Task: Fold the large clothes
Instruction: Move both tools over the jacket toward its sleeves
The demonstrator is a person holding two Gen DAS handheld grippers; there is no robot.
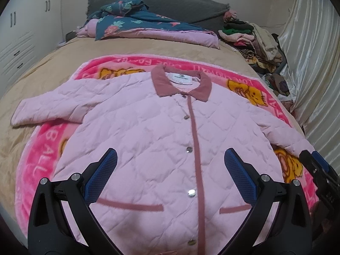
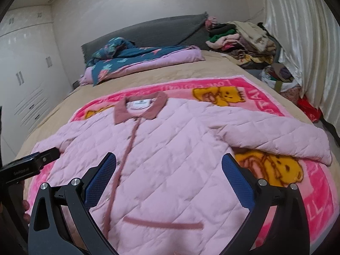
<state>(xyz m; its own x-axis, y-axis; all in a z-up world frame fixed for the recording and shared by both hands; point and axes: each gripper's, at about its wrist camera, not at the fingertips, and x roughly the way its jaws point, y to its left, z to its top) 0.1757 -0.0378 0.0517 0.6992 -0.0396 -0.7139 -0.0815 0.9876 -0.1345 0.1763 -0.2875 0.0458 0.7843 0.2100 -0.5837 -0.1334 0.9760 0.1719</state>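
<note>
A pale pink quilted jacket (image 1: 161, 127) with a dusty-rose collar (image 1: 180, 82) lies flat and buttoned, front up, on a bright pink cartoon blanket (image 1: 42, 159). Both sleeves are spread sideways. My left gripper (image 1: 170, 159) hovers open above the lower front, over the button placket, holding nothing. My right gripper (image 2: 169, 163) hovers open over the jacket (image 2: 170, 148) on its right half, near the right pocket trim (image 2: 163, 223). The right sleeve (image 2: 276, 136) stretches out over the blanket (image 2: 318, 191). Each gripper's body shows at the edge of the other's view.
The bed has a tan cover (image 1: 53, 63). A folded teal and pink quilt (image 1: 148, 27) lies at the head by a grey headboard (image 1: 180, 4). A heap of clothes (image 1: 255, 40) lies at the far right by a cream curtain (image 1: 314, 63). White wardrobes (image 2: 25, 74) stand left.
</note>
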